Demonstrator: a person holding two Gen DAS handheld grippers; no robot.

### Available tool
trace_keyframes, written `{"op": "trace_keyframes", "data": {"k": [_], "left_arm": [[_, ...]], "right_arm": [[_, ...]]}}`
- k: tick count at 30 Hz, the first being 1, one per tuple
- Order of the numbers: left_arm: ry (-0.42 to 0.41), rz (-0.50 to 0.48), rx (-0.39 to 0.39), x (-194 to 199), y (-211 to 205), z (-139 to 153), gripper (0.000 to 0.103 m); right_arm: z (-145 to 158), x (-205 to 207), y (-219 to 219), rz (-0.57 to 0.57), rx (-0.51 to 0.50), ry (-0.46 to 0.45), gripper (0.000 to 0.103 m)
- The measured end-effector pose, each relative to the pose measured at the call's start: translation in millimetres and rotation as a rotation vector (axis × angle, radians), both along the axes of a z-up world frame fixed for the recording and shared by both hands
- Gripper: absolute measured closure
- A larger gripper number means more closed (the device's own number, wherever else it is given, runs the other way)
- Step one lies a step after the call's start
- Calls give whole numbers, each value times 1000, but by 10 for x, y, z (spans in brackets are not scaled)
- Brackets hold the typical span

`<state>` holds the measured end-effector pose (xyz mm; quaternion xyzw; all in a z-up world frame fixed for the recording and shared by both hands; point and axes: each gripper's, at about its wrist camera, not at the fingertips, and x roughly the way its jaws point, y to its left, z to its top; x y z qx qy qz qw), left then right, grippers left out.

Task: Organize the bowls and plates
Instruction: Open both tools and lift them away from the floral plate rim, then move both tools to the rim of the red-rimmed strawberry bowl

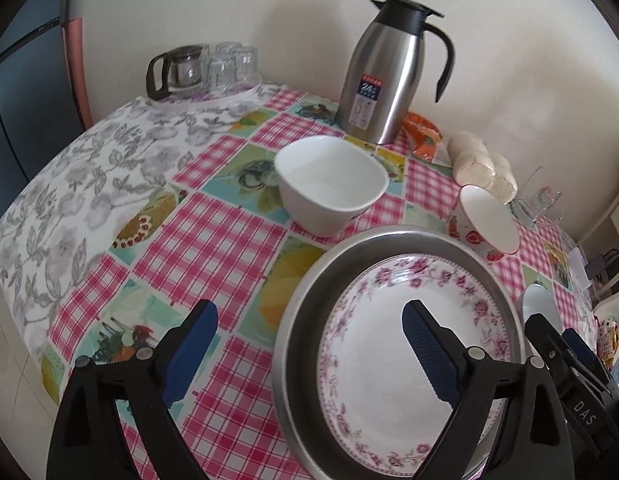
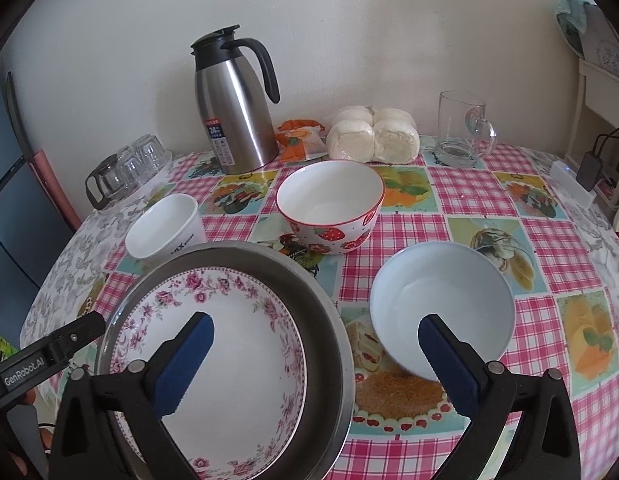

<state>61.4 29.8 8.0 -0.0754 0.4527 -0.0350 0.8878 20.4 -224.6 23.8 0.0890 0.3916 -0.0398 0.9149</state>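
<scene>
Round table (image 2: 489, 216) under pink-check cloth with fruit panels. Floral plate (image 2: 229, 332) seated inside metal pan (image 2: 329, 312), near front edge of table.

Left gripper (image 1: 309, 344): jaws spread wide, nothing held — one blue pad above bare cloth to left of pan, the other above plate centre. No contact with plate discernible.

Right gripper (image 2: 315, 354): jaws likewise wide apart, empty — left pad above floral plate, right pad above near rim of pale blue bowl (image 2: 441, 312). Touching or hovering: could not tell.

Pale blue bowl upright, just beside pan on its right. Strawberry bowl (image 2: 331, 204) upright, behind pan and blue bowl, roughly mid-table. White bowl (image 1: 329, 184) upright, behind pan toward the left; printed lettering on its side in right wrist view.

Toward wall: steel thermal jug (image 2: 233, 108) with black handle and lid, orange packet (image 2: 299, 140) beside it, wrapped buns (image 2: 371, 134), glass mug (image 2: 463, 128). Far left: tray (image 1: 237, 96) with upturned glasses (image 1: 229, 64) and small glass pot (image 1: 181, 70).
</scene>
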Motion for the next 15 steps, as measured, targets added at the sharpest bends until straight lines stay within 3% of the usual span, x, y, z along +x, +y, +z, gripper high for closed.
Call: {"op": "trace_keyframes", "data": {"k": [4, 6, 11, 15], "left_arm": [[-65, -17, 8, -29, -114, 103, 8], [-108, -38, 10, -59, -204, 157, 1], [-166, -93, 29, -86, -449, 257, 0], [-196, -134, -27, -18, -634, 362, 0]], "right_arm": [[83, -42, -16, -14, -33, -55, 0], [122, -58, -46, -25, -33, -84, 0], [190, -100, -137, -61, -44, -142, 0], [214, -103, -254, -87, -16, -143, 0]]}}
